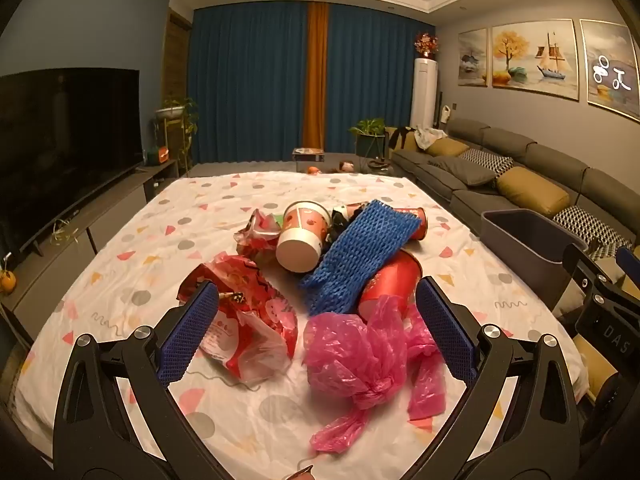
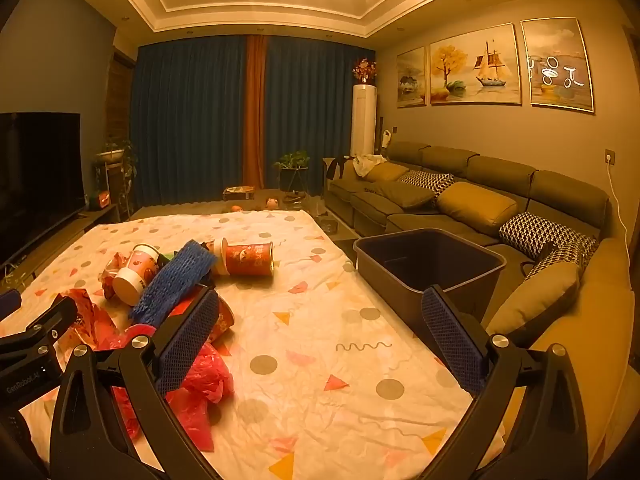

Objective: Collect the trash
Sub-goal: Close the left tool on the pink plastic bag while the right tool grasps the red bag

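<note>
Tongs (image 1: 318,312) wide over crumpled pink bag (image 1: 356,356)

White letters "DAS" are read on the black body of the right gripper (image 1: 614,338), seen at the edge of the left wrist view. "GenRobot.AI" is read in pale print on the black body of the left gripper (image 2: 28,380), seen in the right wrist view. Print on the red cups and wrappers is too blurred to be read.
</note>
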